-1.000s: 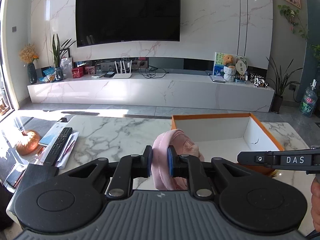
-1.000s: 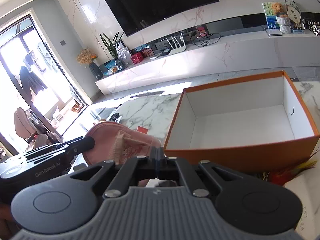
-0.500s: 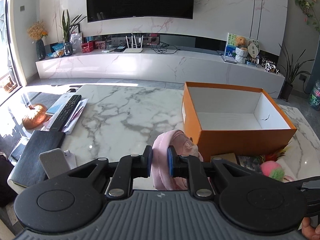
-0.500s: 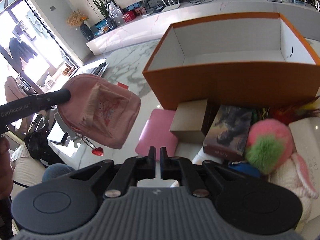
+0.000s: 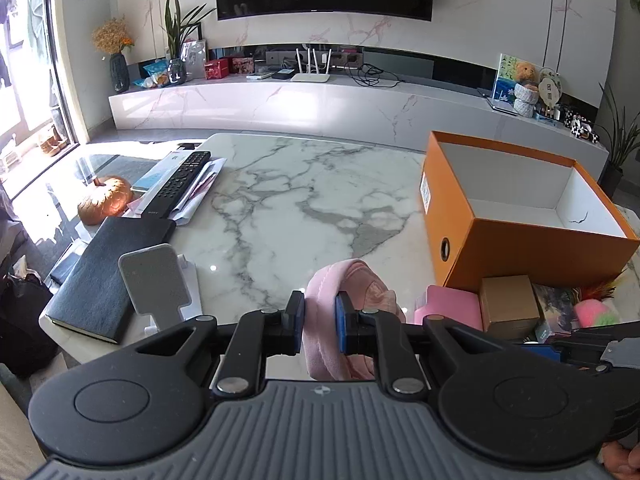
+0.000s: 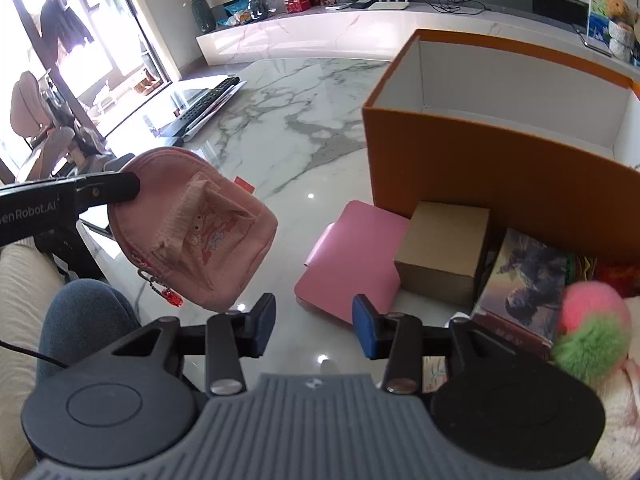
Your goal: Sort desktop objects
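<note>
A small pink backpack-shaped pouch with a red charm hangs pinched between the left gripper fingers above the marble table, while the right gripper, jaws opening and empty, points at a pink card, brown box and orange box ahead.

A small carton sits before the open box, a flat pad left of it.
</note>
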